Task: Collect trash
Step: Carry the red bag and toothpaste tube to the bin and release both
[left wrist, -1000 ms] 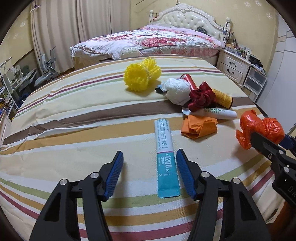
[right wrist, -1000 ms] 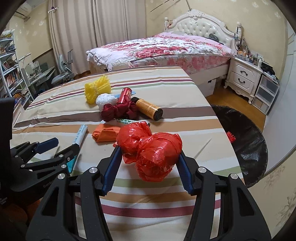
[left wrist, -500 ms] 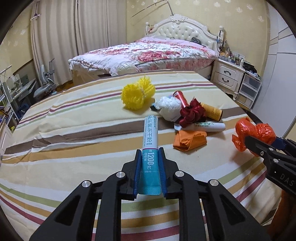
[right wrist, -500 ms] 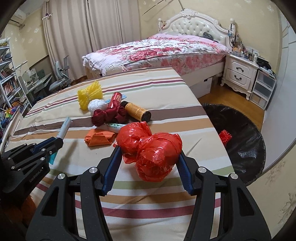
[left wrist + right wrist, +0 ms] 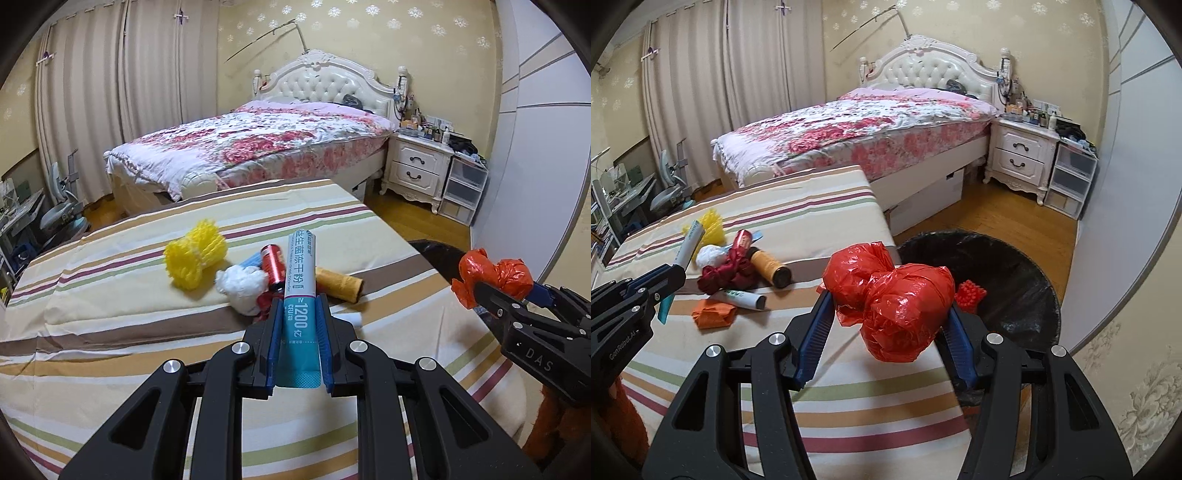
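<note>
Taking the black-lined trash bin (image 5: pixel 1015 280) on the wood floor as the landmark, everything on the striped desk (image 5: pixel 820 206) lies to its left. Farthest from it is the yellow foam net (image 5: pixel 195 254), then a crumpled white wad (image 5: pixel 242 286), a red can (image 5: pixel 272 263) and a dark red cloth bundle (image 5: pixel 724 275). Nearer the bin lie an orange-yellow roll (image 5: pixel 770 267), a white tube (image 5: pixel 742 297) and a folded orange wrapper (image 5: pixel 714 314).

The left gripper (image 5: pixel 299 332) is clenched on a long tube (image 5: pixel 301 295), white at its upper half and teal below, printed with Chinese characters and "1200". The tube is lifted clear of the desk and points up and away from the gripper, well left of the bin.

The right gripper (image 5: pixel 886 321) grasps a knotted red plastic bag (image 5: pixel 892 295), crinkled and glossy, bulging in two lobes. The bag hangs over the desk's right edge, just beside the bin's near rim. Its blue pads (image 5: pixel 812 332) press the bag on both sides.

Inside the bin a small red foam net (image 5: pixel 969 293) rests against the liner. The bin's mouth is wide and open beside the desk edge. Beyond it bare floor runs to a white nightstand (image 5: pixel 1023 157), and the floral bed (image 5: pixel 857 125) stands behind the desk.
</note>
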Demonstrator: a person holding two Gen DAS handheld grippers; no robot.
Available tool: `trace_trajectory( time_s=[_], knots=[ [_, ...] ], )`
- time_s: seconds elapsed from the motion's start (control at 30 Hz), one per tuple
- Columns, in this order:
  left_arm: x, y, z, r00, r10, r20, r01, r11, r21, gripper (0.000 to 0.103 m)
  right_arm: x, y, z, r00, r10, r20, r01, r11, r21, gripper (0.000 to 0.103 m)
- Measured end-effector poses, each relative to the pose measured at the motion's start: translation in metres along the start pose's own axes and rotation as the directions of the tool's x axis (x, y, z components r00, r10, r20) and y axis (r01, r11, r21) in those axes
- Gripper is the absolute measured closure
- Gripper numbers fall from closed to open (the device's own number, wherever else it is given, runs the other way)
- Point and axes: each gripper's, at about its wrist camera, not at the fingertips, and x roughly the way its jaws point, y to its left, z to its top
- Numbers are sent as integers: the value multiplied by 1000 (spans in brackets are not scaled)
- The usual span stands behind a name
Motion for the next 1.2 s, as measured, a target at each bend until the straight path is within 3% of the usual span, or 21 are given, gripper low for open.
trace_trajectory(
  time_s=[0.27, 0.6, 0.93, 1.03, 1.13, 1.2],
  knots=[
    [24, -52, 21, 998, -62, 6, 61, 996, 64, 84, 15, -41, 11, 994, -112, 16, 111, 993, 48, 46],
    [59, -104, 42, 995, -100, -10, 100, 985, 141, 83, 32, -80, 16, 986, -167, -8, 167, 979, 116, 46],
    [96, -128, 51, 994, -100, -52, 107, 979, 172, 83, 44, -103, 19, 981, -192, -20, 193, 969, 157, 45],
    [103, -132, 53, 992, -98, -73, 110, 979, 170, 77, 48, -108, 20, 981, -194, -22, 195, 966, 169, 41],
    [105, -135, 53, 994, -91, -65, 101, 980, 172, 51, 52, -112, 20, 979, -201, -24, 202, 962, 181, 39],
    [105, -135, 53, 995, -84, -51, 92, 980, 178, 47, 52, -113, 20, 978, -206, -25, 207, 960, 189, 38]
  ],
)
